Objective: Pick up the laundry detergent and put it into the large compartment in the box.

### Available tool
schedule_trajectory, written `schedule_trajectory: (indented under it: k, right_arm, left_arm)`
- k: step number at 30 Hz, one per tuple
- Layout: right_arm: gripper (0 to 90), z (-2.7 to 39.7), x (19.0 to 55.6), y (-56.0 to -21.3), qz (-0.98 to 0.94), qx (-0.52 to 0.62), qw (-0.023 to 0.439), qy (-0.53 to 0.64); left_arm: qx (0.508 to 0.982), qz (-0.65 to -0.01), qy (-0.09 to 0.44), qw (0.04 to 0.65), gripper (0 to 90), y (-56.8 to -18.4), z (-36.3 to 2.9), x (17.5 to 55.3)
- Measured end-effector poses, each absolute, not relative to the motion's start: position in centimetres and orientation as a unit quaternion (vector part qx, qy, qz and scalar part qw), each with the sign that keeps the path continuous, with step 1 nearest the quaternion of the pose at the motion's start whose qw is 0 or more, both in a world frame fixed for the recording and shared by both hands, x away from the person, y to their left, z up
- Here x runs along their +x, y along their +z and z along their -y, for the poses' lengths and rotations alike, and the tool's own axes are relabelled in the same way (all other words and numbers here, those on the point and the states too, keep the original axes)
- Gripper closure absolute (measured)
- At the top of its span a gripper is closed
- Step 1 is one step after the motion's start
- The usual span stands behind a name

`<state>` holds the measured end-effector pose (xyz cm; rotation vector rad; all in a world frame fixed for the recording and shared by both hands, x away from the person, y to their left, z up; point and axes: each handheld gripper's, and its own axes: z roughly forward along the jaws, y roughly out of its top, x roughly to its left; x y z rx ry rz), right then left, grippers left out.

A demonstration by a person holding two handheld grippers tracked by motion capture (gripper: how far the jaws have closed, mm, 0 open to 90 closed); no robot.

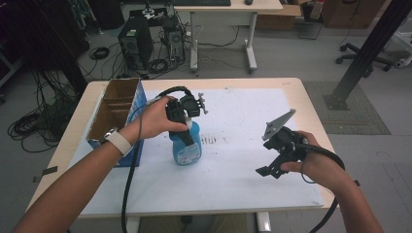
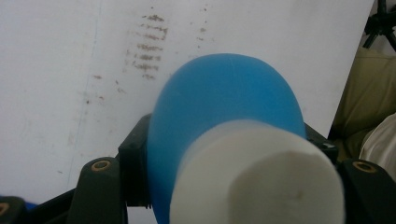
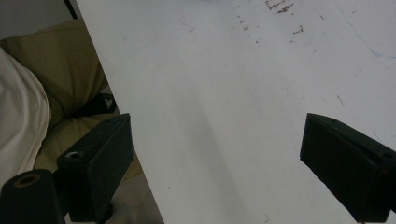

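Blue bottle (image 1: 187, 148) with a white cap stands upright on the white sheet (image 1: 233, 165) that covers the table (image 1: 301, 87), a bit left of centre. Left gripper (image 1: 186, 138) comes down on it from above, jaws clamped on the bottle's upper part just below the cap. In the left gripper view the bottle (image 2: 224, 112) sits squeezed between the two black jaws, white cap (image 2: 261, 177) closest to the camera, and brown smudges (image 2: 147, 46) mark the sheet beyond it. Cardboard box (image 1: 114, 109) with a blue side stands open-topped at the table's left edge, just beside the left forearm. Right gripper (image 1: 267, 170) is held by the right hand (image 1: 316, 162) above the sheet near the table's right front corner, well apart from the bottle. Right gripper view: jaws stand wide apart, bare sheet (image 3: 224, 93) between them, not gripping anything. Black cable (image 1: 131, 174) trails from the left gripper back along the forearm.
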<state>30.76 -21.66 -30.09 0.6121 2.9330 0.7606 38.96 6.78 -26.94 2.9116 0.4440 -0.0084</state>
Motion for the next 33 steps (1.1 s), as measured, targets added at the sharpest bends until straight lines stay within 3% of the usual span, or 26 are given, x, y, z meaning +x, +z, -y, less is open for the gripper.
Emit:
schedule_trajectory:
  k: [33]
  right_arm:
    - [9.8, 21.6, 30.5, -29.7, -0.949, 0.189, 0.03, 0.252]
  left_arm:
    - [0.969, -0.217, 0.022, 0.113, 37.3, -22.3, -7.4, 38.1]
